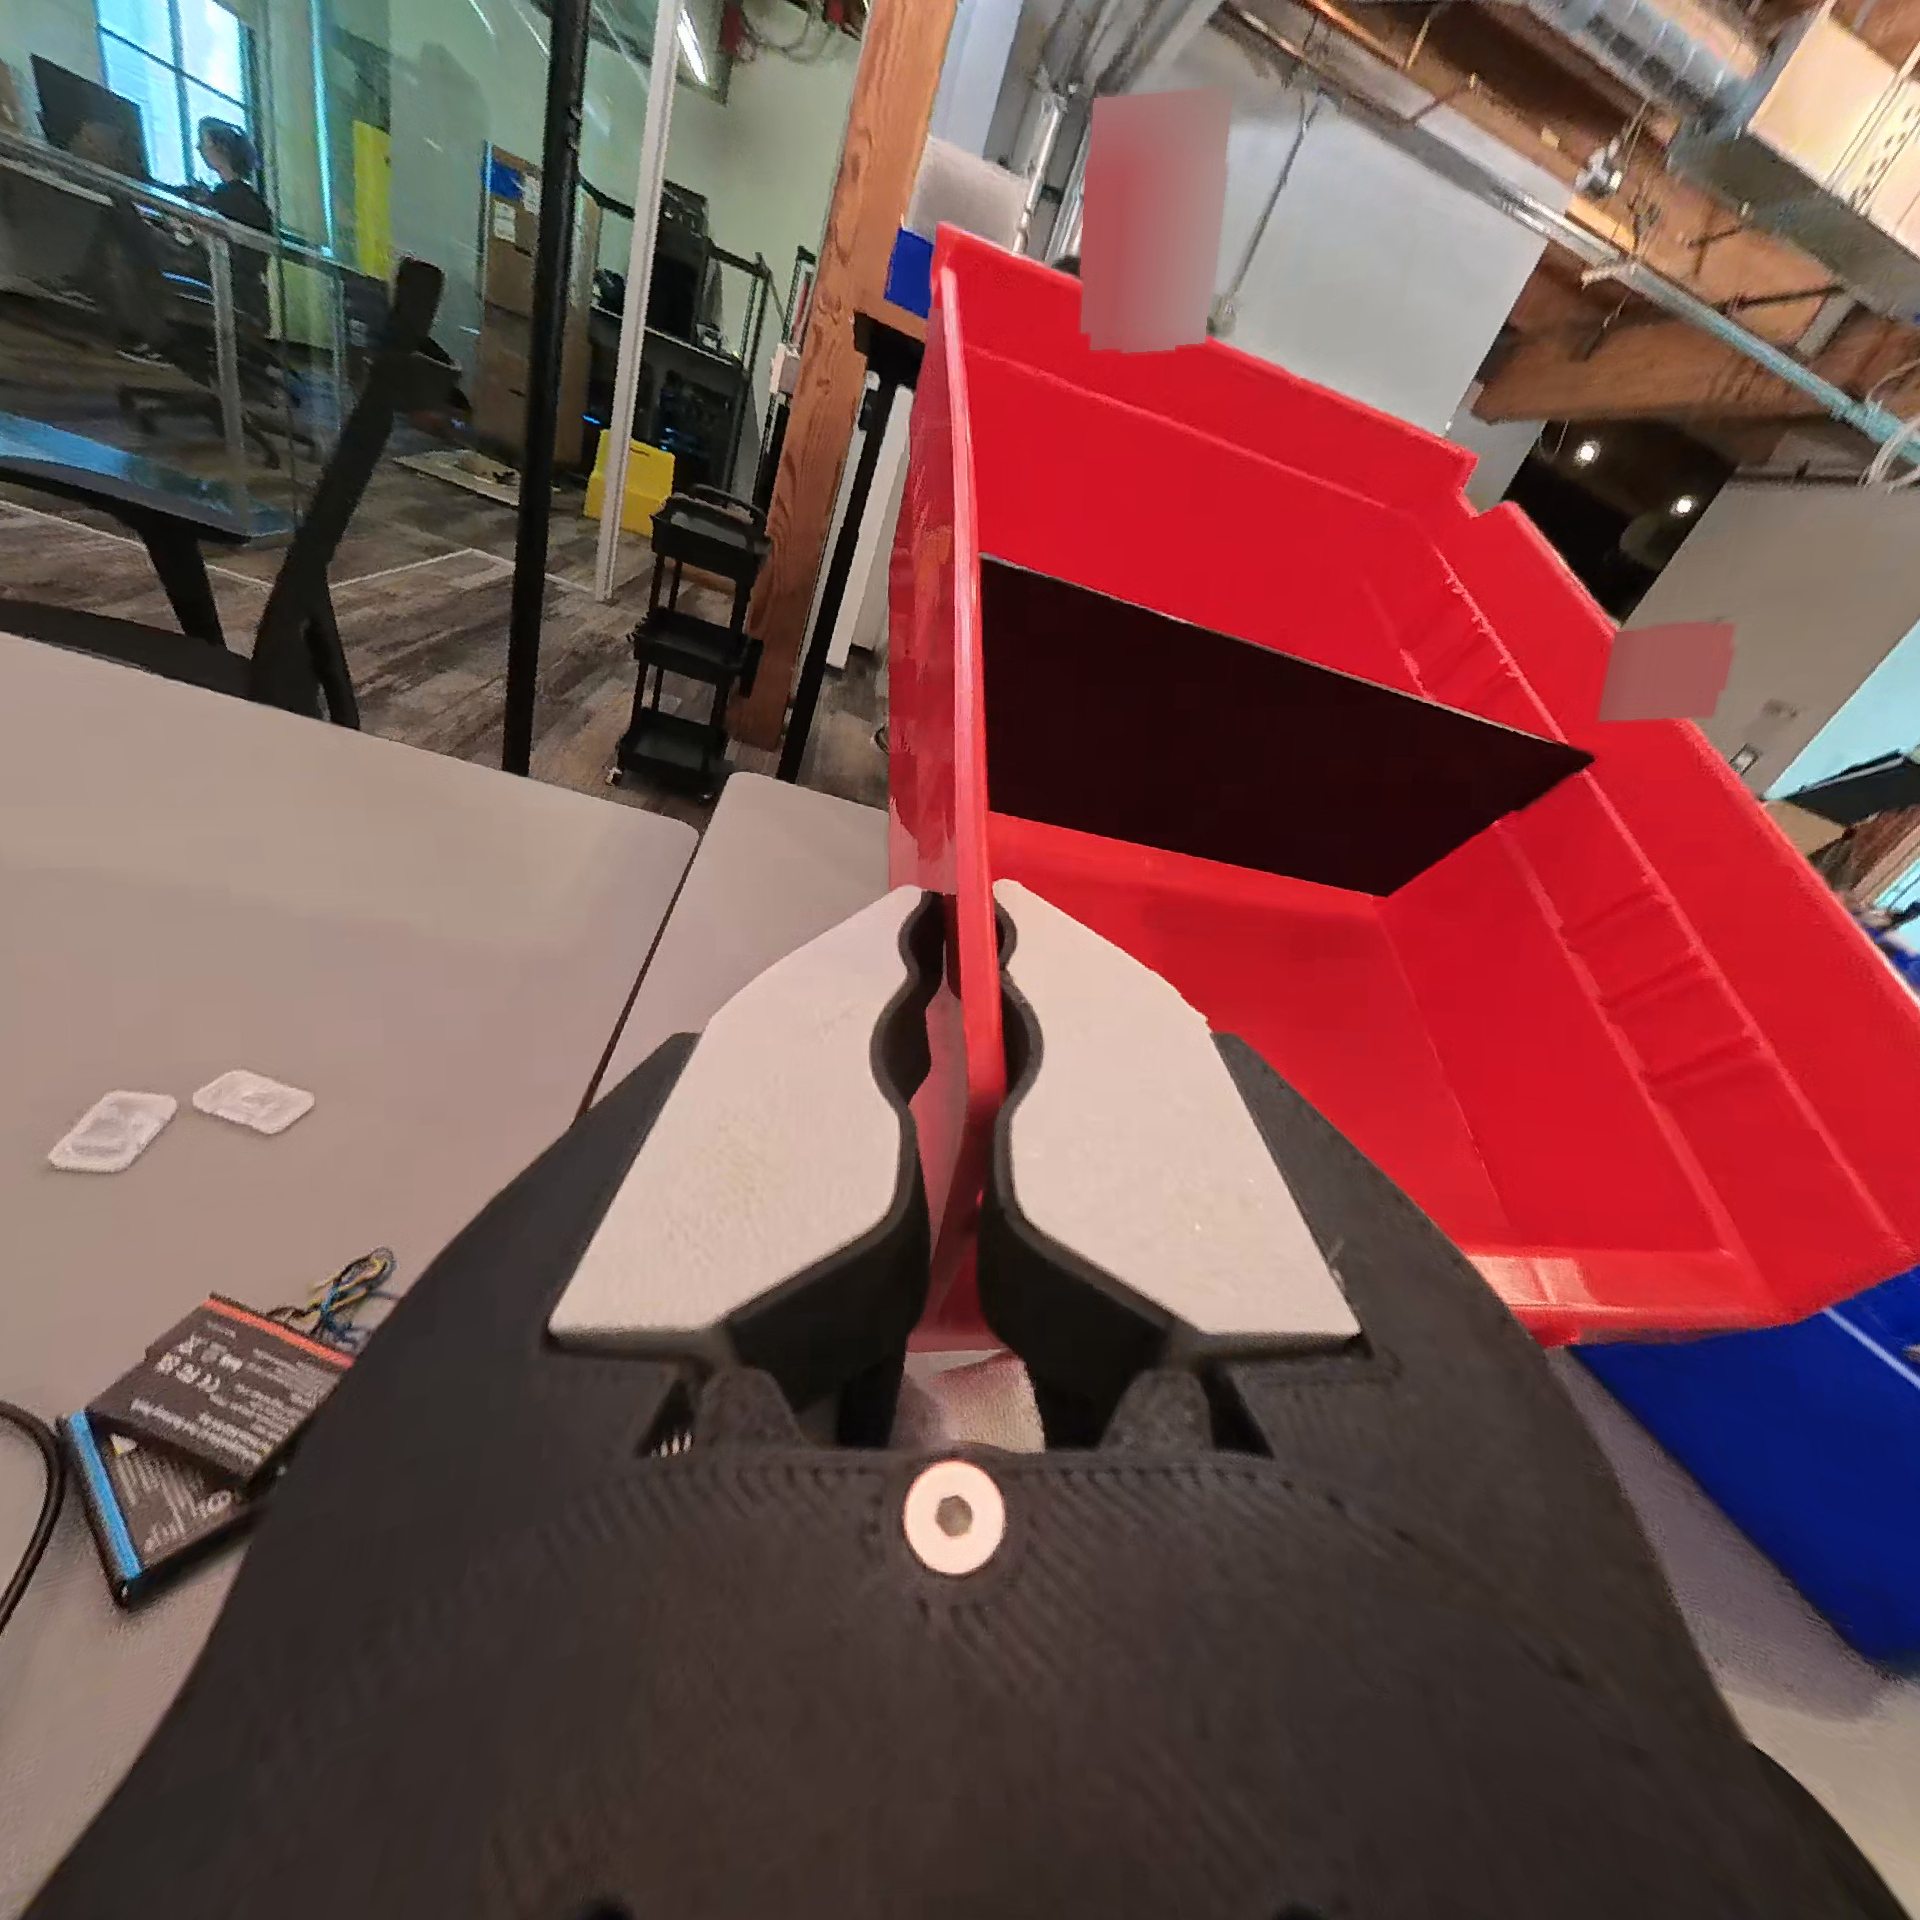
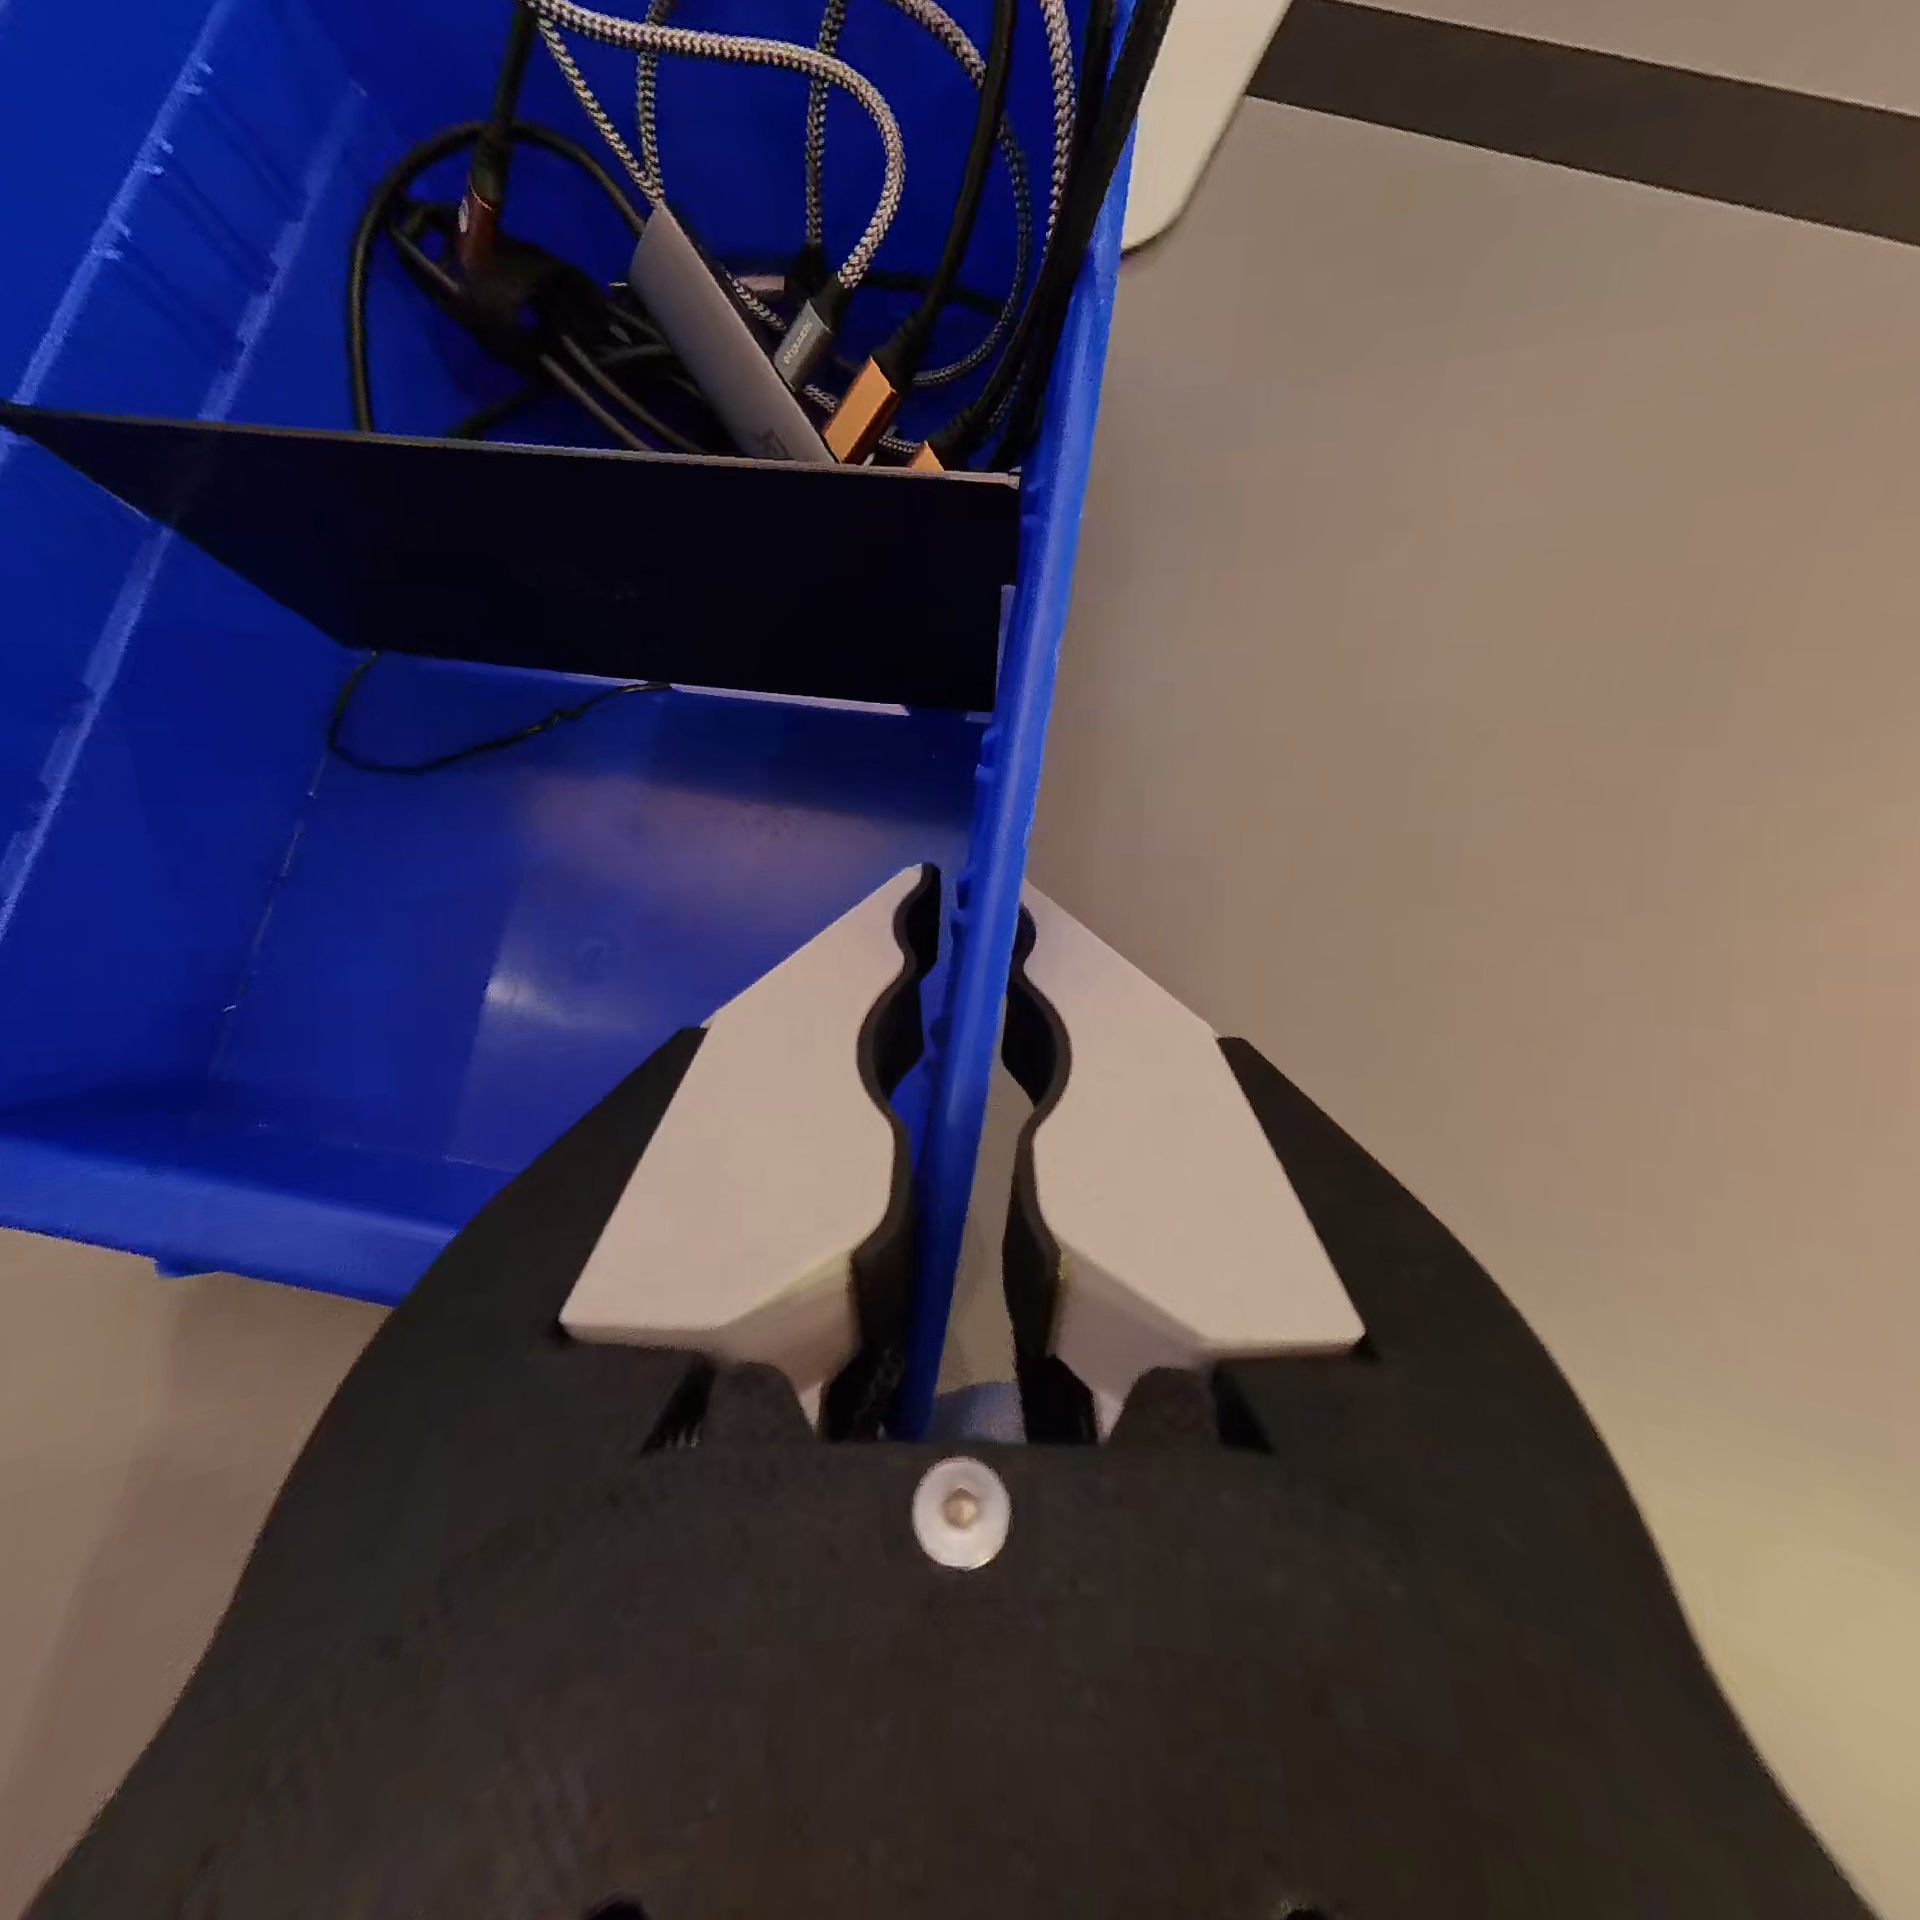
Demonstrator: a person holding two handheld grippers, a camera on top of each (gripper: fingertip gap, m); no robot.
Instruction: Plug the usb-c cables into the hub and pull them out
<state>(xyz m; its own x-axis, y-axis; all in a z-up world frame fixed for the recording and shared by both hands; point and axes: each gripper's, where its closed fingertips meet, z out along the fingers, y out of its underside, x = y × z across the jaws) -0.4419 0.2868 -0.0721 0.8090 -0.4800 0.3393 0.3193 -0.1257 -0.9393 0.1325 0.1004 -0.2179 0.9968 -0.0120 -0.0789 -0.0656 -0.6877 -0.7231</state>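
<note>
while pinching the side wall of a red bin [image 1: 1299, 644], left gripper [image 1: 961, 914] with one finger inside the wall and one outside, jaws pressed onto the thin plastic. red bin tilted and raised, with a black divider [image 1: 1226, 727] spanning its interior; no contents visible in the compartments shown. part of a blue bin [image 1: 1787, 1455] visible beneath its lower right corner in the left wrist view. on the grey table [image 1: 312, 914] toward the left edge: two small clear plastic cases [image 1: 182, 1117] side by side, and nearer the bottom left corner two dark flat battery-like packs [image 1: 197, 1423] with thin coloured wires; a black cord at the far left edge. beyond the table's far edge: a black chair, a black rolling cart [image 1: 691, 644], a wooden post.

in the right wrist view, right gripper [image 2: 971, 914] likewise clamped on the right side wall of the blue bin [image 2: 260, 935], one finger inside, one outside over the tabletop. black divider [image 2: 582, 561] splitting the blue bin in two. near compartment holding only a thin dark wire [image 2: 468, 743] at the divider's foot. far compartment holding the grey hub [image 2: 717, 332], lying aslant, amid tangled usb-c cables [image 2: 727, 83], some braided grey, some black, with orange-shelled plugs [image 2: 868, 405] close to the hub's near end; whether any plug is seated in a port cannot be told.
</note>
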